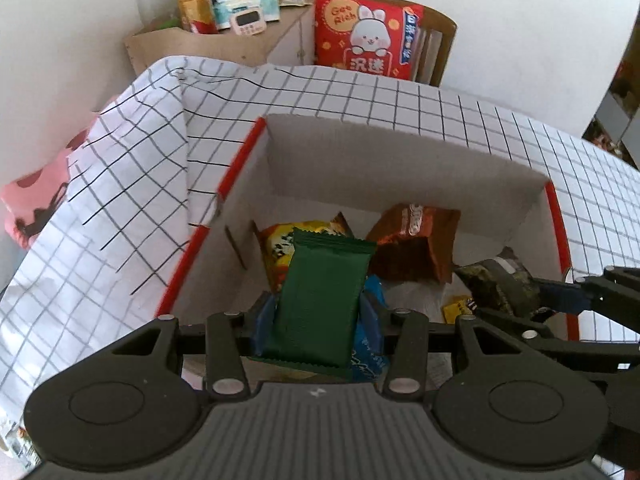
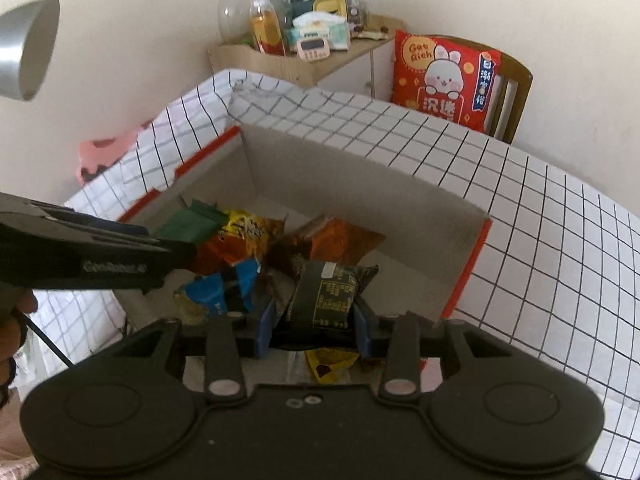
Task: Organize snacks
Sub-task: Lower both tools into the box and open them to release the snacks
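in your left wrist view, your left gripper point(image 1: 318, 316) is clamped on a green packet point(image 1: 320, 300), its blue pads pressing both long sides, held above the near left part of the white box point(image 1: 400, 152). ahead of it lie a yellow packet point(image 1: 280, 246) and a brown packet point(image 1: 416, 244); a blue packet point(image 1: 368, 344) sits under the green one, mostly hidden. only this view shows your right gripper from the side, entering at the right edge with a dark packet point(image 1: 500, 284); its body is cut off by the frame. the box's red-edged rim point(image 1: 236, 172) runs close on the left. in your right wrist view, your right gripper point(image 2: 316, 320) is closed on that dark packet point(image 2: 328, 296), printed side up, over the box's near right part. here your left gripper point(image 2: 176, 248) crosses from the left and covers much of the green packet point(image 2: 192, 224). a small yellow wrapper point(image 2: 328, 364) below the fingers is half hidden. open floor shows toward the box's far wall, and checked cloth point(image 2: 520, 200) lies beyond the right rim.
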`<state>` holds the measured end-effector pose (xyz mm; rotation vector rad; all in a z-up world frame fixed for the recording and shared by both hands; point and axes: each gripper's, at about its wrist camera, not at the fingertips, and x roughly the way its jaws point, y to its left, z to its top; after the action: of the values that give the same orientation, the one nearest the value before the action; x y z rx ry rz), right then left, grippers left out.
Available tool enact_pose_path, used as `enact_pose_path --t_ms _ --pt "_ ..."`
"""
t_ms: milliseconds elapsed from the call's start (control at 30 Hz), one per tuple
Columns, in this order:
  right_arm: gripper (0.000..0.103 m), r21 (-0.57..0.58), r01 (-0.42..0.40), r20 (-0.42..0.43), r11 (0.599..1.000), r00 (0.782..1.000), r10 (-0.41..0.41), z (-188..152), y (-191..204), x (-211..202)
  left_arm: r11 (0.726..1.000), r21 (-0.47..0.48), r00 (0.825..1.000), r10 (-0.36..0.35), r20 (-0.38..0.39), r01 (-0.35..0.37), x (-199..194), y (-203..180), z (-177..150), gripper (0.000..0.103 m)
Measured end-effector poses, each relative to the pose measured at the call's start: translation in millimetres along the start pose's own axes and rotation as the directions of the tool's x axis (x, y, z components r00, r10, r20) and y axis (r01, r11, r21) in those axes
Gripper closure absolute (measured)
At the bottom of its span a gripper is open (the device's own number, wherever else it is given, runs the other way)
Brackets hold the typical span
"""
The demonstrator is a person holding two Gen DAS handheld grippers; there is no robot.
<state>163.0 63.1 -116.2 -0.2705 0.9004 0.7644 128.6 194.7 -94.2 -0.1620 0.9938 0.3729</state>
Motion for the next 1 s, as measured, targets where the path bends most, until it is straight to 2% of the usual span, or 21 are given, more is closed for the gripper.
enact_pose_path --t_ms 433,567,667,767,1000 --pt "0.064 -0.032 0.037 -0.073 0.999 0.997 -0.039 -7 4 26 1.0 0.031 0.998 0.0 -0.059 0.002 29 -12 -7 0.058" --pt "0.061 -0.048 0.036 -0.08 0.998 0.996 -0.04 -8 5 27 0.999 0.035 0.998 -0.006 -0.069 0.009 31 -14 -6 0.056" --pt "0.056 -0.054 0.03 -0.083 0.998 0.996 -0.034 -8 6 27 0.999 0.026 0.995 -0.023 -0.095 0.025 34 -13 -6 0.049" --pt "0.048 -0.04 0.025 -0.077 0.999 0.997 -0.028 -9 4 23 0.999 0.016 0.995 -0.028 -0.098 0.03 33 -11 -8 0.048" --pt "0.032 -0.009 -0.019 -0.027 1.0 0.999 0.019 -10 -1 1 0.999 0.002 0.998 -0.041 -0.046 0.041 14 -7 -13 0.04"
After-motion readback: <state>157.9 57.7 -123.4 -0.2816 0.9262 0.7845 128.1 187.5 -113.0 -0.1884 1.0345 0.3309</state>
